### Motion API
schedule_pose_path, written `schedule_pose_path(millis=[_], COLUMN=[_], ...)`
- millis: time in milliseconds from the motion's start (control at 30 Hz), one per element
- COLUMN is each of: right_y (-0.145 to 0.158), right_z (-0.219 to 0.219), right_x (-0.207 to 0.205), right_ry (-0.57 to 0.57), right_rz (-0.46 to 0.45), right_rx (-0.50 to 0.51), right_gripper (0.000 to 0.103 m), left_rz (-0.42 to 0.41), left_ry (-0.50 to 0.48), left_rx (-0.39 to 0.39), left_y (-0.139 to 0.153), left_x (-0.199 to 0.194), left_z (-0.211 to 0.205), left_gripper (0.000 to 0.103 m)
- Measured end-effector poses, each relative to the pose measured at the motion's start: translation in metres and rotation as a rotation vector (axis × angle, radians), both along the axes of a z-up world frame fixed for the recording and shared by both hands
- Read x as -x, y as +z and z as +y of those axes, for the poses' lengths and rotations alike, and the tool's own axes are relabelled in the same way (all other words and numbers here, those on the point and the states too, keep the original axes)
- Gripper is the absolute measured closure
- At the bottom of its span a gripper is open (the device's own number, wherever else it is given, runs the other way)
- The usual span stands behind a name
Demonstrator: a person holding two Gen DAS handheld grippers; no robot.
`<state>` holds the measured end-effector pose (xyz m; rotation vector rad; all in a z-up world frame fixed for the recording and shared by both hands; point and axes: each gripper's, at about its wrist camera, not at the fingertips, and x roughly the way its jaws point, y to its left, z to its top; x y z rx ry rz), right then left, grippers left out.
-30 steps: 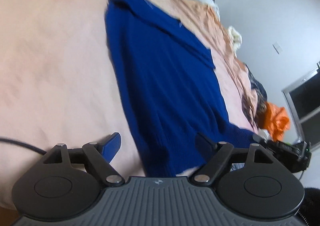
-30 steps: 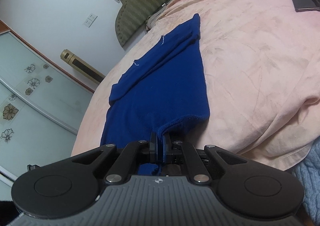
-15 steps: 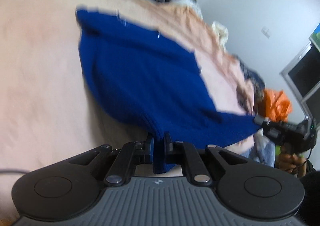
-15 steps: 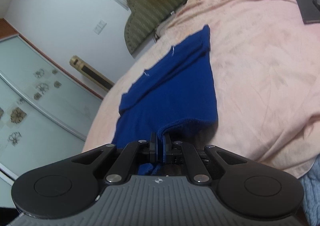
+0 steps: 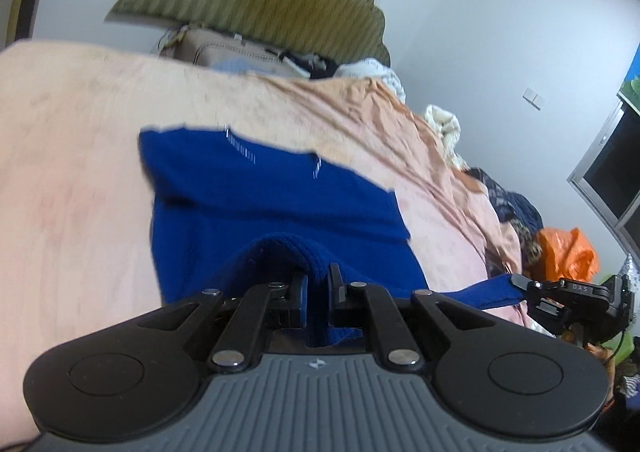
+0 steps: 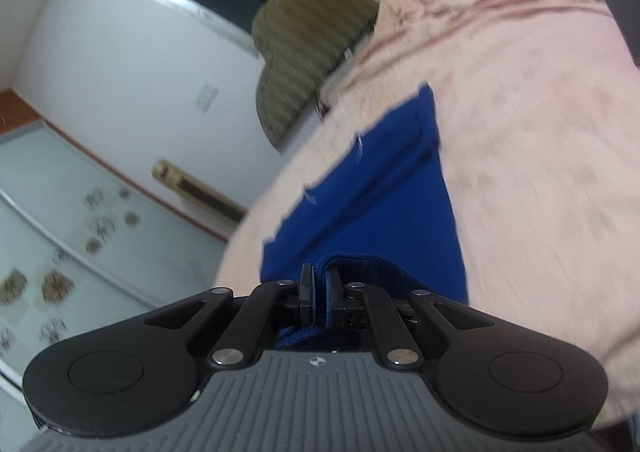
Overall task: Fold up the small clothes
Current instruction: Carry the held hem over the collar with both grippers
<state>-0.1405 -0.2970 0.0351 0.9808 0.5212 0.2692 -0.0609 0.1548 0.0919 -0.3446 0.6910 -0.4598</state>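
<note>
Left fingers [image 5: 318, 286], wide open over the bed a second ago, are now pinched on the near hem of the blue sweater [image 5: 276, 204], and the right fingers [image 6: 319, 290] still clamp the other hem corner. Both corners are lifted off the pink bed [image 5: 72, 156] while the top half lies flat, so I'd say the bottom-to-top fold is just starting.
</note>
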Motion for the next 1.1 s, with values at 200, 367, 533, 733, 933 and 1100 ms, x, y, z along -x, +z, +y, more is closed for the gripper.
schedule_pose_path(millis=[200,367,533,733,933,1100], right_y=[0.009,0.011,0.002,-0.022,-0.046,-0.068], right_z=[-0.012,-0.015,-0.021,-0.029,-0.036,-0.034], right_x=[-0.061,-0.112,-0.159,-0.212,-0.269,-0.316], right_ry=[-0.053,-0.08,-0.104,-0.128,-0.158,-0.169], right_rz=[-0.016,-0.022,0.005,0.077,0.144,0.215], right_rx=[-0.018,-0.02,-0.031,-0.051,-0.056,-0.031], right_gripper=[0.093,0.093,0.093,0.093,0.093,0.093], left_rz=[-0.03,-0.032,-0.006,0.017,0.065,0.165], left_ry=[0.041,0.051,0.062,0.067,0.094,0.118], left_rx=[-0.059,-0.08,-0.095,-0.135,-0.148,-0.124], left_y=[0.008,0.01,0.005,-0.012,-0.041,-0.078], left_x=[-0.058,-0.097,-0.143,-0.197,-0.257,-0.304], left_z=[-0.007,-0.006,-0.006,-0.013,-0.016,-0.006], left_gripper=[0.094,0.094,0.094,0.094,0.094,0.09])
